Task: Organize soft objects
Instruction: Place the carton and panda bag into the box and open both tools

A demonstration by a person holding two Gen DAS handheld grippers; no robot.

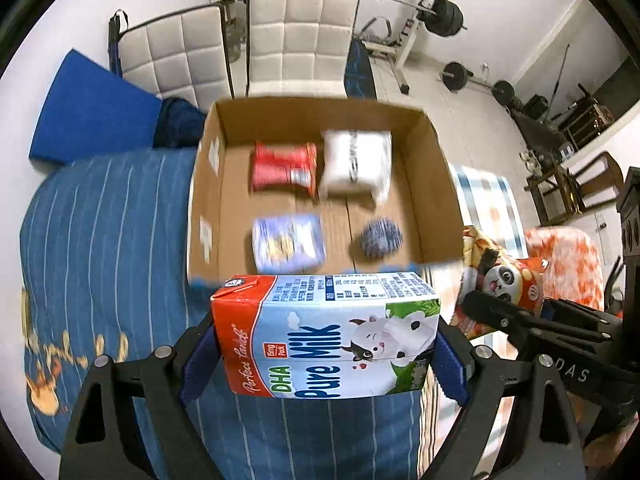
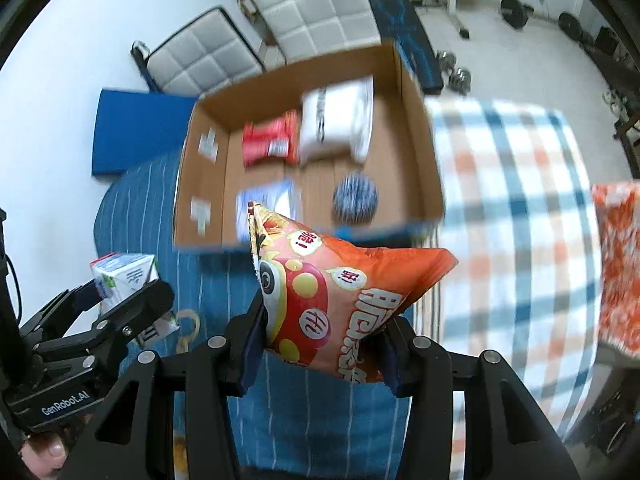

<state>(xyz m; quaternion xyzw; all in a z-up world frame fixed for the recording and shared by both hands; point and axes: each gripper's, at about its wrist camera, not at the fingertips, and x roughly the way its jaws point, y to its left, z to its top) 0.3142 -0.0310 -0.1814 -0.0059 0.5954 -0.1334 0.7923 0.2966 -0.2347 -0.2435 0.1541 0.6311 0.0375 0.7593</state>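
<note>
The left gripper (image 1: 324, 354) squeezes the milk carton (image 1: 326, 336) and the right gripper (image 2: 320, 354) pinches the snack bag (image 2: 340, 300), both held above the cardboard box (image 1: 434, 184) for dropping in.

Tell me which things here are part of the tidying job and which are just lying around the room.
Part of the job:
- milk carton in the left claw
- snack bag in the right claw
- cardboard box holding a red packet, white pack, blue pouch, striped ball

Lying about:
- white chairs
- barbell weights
- blue mat
</note>
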